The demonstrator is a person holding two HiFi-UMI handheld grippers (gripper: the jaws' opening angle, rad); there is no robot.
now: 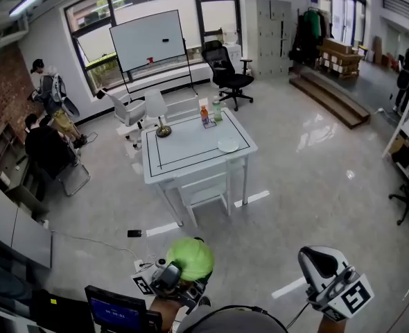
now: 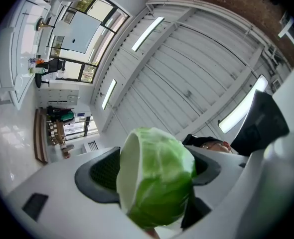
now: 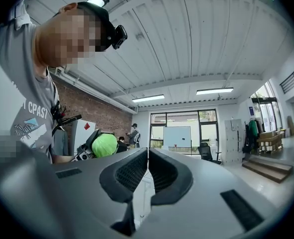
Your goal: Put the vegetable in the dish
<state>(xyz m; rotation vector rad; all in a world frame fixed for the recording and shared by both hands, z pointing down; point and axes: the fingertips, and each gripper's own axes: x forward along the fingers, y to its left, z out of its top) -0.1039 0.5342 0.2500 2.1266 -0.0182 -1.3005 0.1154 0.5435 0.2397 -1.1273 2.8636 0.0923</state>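
A green cabbage half [image 1: 189, 257] sits between the jaws of my left gripper [image 2: 152, 169], which is shut on it and held low, close to my body. The cabbage [image 2: 157, 183] fills the middle of the left gripper view, pale cut face to the left, and it also shows small in the right gripper view as a green ball [image 3: 104, 145]. My right gripper [image 3: 148, 153] is shut with nothing between its pads; it hangs at the lower right [image 1: 320, 263]. A white dish [image 1: 228, 145] lies at the right edge of a white table [image 1: 184, 155] some way ahead.
On the table's far side stand two bottles [image 1: 206, 114] and a small brass-coloured object [image 1: 163, 131]. A white chair [image 1: 206, 190] is tucked under the near side. Beyond are a black office chair [image 1: 229, 71] and a whiteboard [image 1: 149, 39]. People [image 1: 46, 148] are at the left. A screen [image 1: 118, 311] is near my feet.
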